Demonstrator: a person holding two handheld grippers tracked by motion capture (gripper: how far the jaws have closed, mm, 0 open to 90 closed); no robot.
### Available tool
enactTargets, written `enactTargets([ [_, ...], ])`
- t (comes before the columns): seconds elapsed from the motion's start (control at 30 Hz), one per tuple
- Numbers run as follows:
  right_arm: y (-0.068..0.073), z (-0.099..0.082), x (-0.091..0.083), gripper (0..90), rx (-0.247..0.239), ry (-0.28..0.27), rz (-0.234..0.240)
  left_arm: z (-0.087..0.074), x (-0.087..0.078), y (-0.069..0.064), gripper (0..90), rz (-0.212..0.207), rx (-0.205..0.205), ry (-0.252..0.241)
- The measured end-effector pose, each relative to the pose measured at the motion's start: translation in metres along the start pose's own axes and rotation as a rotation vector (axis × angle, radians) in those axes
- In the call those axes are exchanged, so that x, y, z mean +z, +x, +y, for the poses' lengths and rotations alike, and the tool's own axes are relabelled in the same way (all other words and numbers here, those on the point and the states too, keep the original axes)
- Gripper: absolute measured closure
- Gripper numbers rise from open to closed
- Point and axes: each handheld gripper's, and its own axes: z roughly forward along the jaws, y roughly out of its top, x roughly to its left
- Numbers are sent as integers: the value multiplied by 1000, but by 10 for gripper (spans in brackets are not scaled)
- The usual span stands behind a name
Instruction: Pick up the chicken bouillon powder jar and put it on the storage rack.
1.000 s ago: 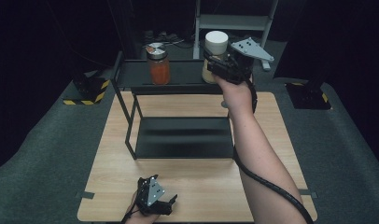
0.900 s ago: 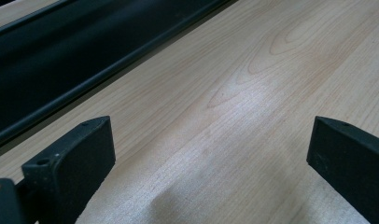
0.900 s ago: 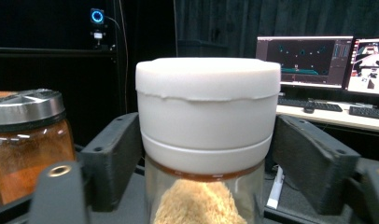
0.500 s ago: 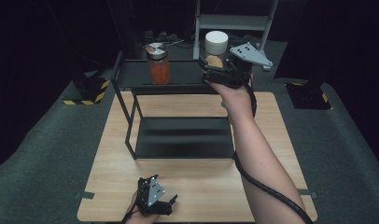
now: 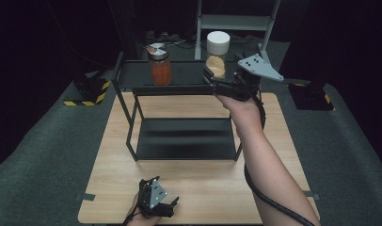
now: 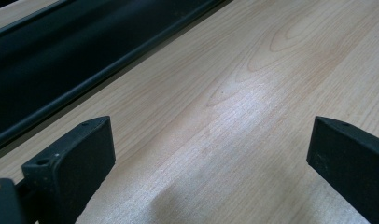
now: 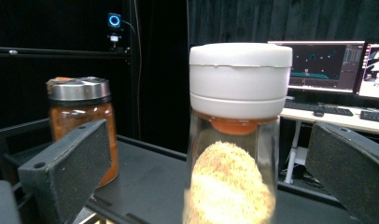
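Observation:
A clear jar with a white lid [image 5: 217,52] and tan contents stands upright on the top shelf of a black rack [image 5: 184,77]. In the right gripper view the white-lidded jar [image 7: 236,140] sits between the two wide-spread jaws, and neither pad touches it. My right gripper [image 5: 213,77] is open just in front of the jar; its jaws have just been opening. An orange-filled jar with a metal lid [image 5: 160,66] stands at the shelf's left, also seen as the orange jar [image 7: 82,126]. My left gripper [image 5: 162,200] rests open near the table's front edge, over bare wood [image 6: 234,107].
The rack's lower shelf [image 5: 184,139] is bare and sits on the wooden table [image 5: 109,155]. Yellow-black striped blocks [image 5: 88,89] lie on the grey floor at the left. A metal stand [image 5: 236,21] rises behind the rack. Monitors [image 7: 327,65] glow far behind.
The right gripper's jaws have spread off the white-lidded jar and the hand has drawn back a little toward me. The jar stays on the shelf. The left gripper has not moved.

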Motion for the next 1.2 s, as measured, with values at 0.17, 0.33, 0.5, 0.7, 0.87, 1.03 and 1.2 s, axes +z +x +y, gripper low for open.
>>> enactTargets([
  [0.17,1,-4,-15,0,-10,0,16,0,0,0,12,0,-3,0],
  [0.33,4,-10,-30,0,-32,-8,30,1,0,0,12,2,2,3],
  [0.5,9,-16,-45,0,-70,-18,42,1,0,0,12,1,-3,7],
  [0.7,14,-23,-60,0,-91,-22,57,2,1,0,12,3,-2,9],
  [0.87,16,-30,-69,0,-98,-10,68,2,1,-1,12,4,8,14],
  [1.03,17,-38,-76,0,-97,2,68,3,1,0,12,3,2,15],
  [1.2,17,-46,-83,0,-105,7,73,2,1,0,12,-6,11,9],
])
